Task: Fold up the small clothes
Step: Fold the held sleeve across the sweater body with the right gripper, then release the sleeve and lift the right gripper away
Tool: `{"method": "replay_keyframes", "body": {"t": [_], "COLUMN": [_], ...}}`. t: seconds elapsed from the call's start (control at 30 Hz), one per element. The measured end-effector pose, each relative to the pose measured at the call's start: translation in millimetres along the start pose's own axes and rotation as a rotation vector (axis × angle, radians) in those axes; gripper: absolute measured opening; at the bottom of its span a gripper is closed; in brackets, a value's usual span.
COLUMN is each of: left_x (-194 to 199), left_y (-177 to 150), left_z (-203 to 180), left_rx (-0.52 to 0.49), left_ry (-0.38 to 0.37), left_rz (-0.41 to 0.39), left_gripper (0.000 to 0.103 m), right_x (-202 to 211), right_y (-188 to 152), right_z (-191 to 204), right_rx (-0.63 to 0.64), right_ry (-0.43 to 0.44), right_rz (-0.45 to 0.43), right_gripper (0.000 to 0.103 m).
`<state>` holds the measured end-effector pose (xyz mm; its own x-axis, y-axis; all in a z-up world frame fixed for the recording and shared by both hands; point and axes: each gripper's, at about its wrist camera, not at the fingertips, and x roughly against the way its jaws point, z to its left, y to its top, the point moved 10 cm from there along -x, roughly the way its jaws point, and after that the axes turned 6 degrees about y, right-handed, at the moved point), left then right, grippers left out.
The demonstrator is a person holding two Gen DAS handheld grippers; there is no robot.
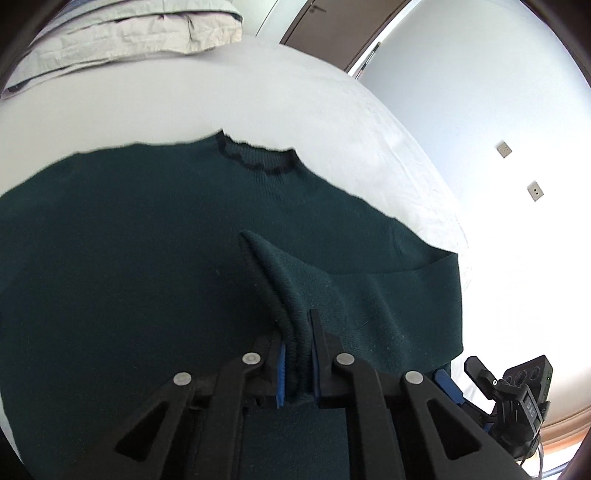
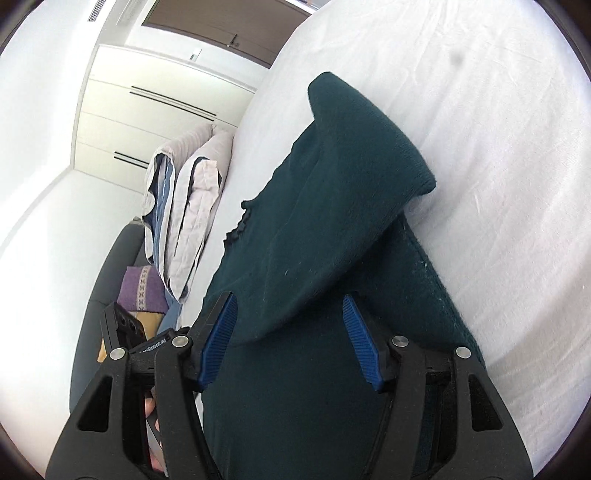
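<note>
A dark green knit sweater (image 1: 129,258) lies flat on the white bed sheet (image 1: 184,103), its black-edged neck (image 1: 258,162) at the far side. My left gripper (image 1: 295,328) is shut on the ribbed cuff (image 1: 273,295) of a sleeve, which is drawn across the sweater's body. In the right wrist view the sweater (image 2: 295,240) runs under my right gripper (image 2: 290,317). That gripper stands open, with its blue pads (image 2: 221,332) well apart from the folded sleeve between them. The right gripper (image 1: 517,395) also shows at the lower right of the left wrist view.
Folded pillows (image 1: 129,33) are stacked at the head of the bed (image 2: 192,206). A brown door (image 1: 332,26) and a white wall lie beyond. Beside the bed stands a dark seat (image 2: 107,277) with a purple cushion (image 2: 142,291). The bed's edge falls away at the right (image 1: 454,229).
</note>
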<state>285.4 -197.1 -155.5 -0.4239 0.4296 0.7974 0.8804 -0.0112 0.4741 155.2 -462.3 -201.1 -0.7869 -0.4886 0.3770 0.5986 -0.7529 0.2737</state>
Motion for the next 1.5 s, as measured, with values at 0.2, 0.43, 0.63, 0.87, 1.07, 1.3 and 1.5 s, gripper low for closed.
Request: {"method": "replay_keyframes", "body": {"t": [0.2,0.43,0.63,0.87,1.07,1.3,1.5], "left_x": [34.3,14.4,-15.5,-13.5,-0.4,-17.8,-15.1], "left_y": [30.0,25.9,10.6,18.4,38.7,30.3,33.8], "left_z": [30.9,92.3,104.1,101.3,84.6,104.6,105.5], "left_rx": [0.032,0.114,0.112,0.081,-0.011,0.006,0.013], "left_ry": [0.011,0.073,0.105,0.099,0.123,0.160,0.150], "left_rz": [-0.142,-0.123,-0.081,-0.116,-0.209,-0.201,-0.220], "left_gripper": [0.010,0.010,0.010,0.012,0.012,0.012,0.012], "right_x": [-21.2,-20.6,-12.0,14.2,-11.0,-82.0,-98.2], "right_y": [27.8,82.5,90.8,92.5,141.8,183.5,193.2], "right_z": [-2.4,-14.6,-35.3,-2.6,18.5,-12.9,-27.4], "right_rx": [-0.104,-0.160,-0.187,0.021,0.153,0.198,0.302], "right_ry": [0.032,0.024,0.029,-0.110,-0.211,-0.375,-0.433], "right_rz": [-0.005,-0.134,-0.181,-0.163,-0.143,-0.010,0.017], "right_gripper": [0.058,0.058,0.056,0.060,0.059,0.057,0.007]}}
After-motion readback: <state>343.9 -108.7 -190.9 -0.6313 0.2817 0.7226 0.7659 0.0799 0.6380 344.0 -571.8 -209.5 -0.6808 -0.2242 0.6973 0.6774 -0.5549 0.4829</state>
